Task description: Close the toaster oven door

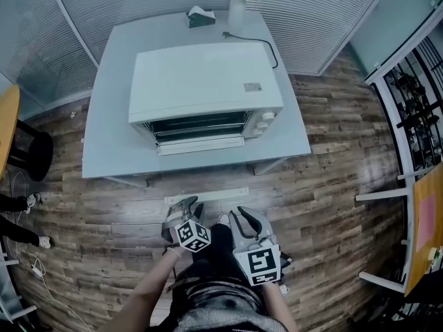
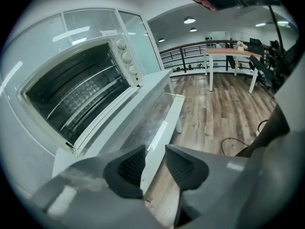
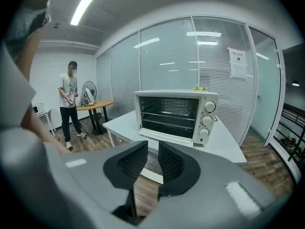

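Office; glass partitions (image 3: 167,56); slatted blinds (image 1: 318,19); work tables (image 2: 228,52).

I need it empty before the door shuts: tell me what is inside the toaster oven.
Inside the toaster oven a wire rack shows, with nothing on it. Below the rack it is too dark to check.

Left gripper (image 2: 153,165): jaws apart, gripping nothing. Toaster oven (image 2: 76,92) at 10 o'clock; door (image 2: 143,120) lowered open, extending toward the jaws.
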A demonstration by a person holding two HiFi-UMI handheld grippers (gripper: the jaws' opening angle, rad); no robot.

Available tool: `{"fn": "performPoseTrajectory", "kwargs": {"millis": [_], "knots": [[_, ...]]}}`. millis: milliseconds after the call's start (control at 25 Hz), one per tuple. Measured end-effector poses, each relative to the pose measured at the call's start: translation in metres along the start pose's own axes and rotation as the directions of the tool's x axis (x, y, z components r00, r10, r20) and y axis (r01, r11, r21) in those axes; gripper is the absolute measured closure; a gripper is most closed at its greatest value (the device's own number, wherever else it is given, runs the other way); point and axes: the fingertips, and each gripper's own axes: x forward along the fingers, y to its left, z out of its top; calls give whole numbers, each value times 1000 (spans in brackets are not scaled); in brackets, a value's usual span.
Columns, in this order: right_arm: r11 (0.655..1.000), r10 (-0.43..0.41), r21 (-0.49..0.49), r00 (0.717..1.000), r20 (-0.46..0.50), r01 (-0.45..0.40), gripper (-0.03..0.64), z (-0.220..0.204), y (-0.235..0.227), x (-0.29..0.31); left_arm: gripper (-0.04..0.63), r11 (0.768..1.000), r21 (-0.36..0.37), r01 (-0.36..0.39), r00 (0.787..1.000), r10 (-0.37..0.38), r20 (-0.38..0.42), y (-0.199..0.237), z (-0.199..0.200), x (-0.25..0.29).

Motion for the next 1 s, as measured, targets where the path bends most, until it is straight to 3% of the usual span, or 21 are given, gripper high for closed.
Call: {"fn": "performPoseTrajectory", "kwargs": {"millis": [360, 640, 1000], "knots": [[1000, 11, -9, 1000, 0, -11, 546, 1, -6, 12, 434, 973, 222, -61, 995, 77, -62, -4, -11, 32], [999, 37, -34, 999, -16, -38, 547, 2, -5, 22, 433, 968, 250, -34, 996, 53, -69, -4, -12, 33], [995, 73, -69, 997, -23, -74, 546, 6, -3, 31, 457, 978, 207, -12, 997, 26, -66, -1, -5, 14]]}}
